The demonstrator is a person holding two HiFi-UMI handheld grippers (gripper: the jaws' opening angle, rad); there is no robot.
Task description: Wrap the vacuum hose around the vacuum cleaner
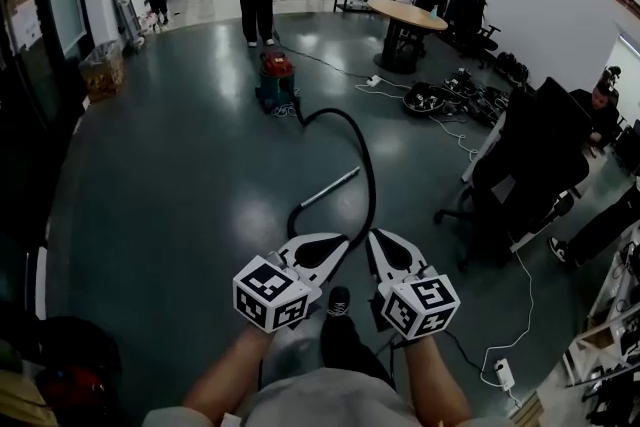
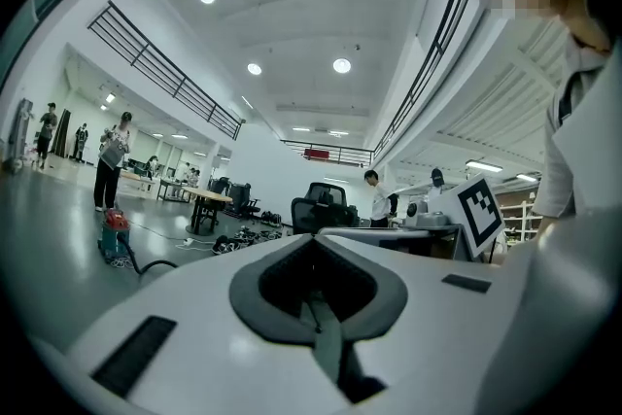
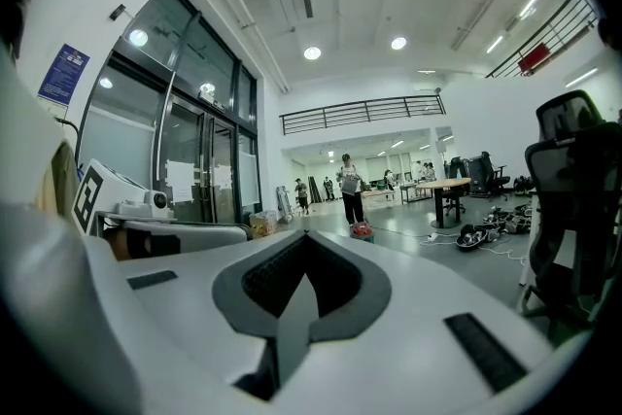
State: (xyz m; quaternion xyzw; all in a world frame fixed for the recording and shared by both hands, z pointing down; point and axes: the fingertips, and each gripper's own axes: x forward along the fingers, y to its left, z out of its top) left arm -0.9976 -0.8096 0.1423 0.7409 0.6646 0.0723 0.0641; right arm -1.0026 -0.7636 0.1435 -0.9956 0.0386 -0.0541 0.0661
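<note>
Pressed together and empty, the left tongs and right tongs sit side by side on outstretched forearms, pointing level. Near their tips, the black vacuum hose loops over the glossy grey floor, metal wand lying flat. Well beyond stands the red-topped vacuum cleaner, hose unwrapped.
</note>
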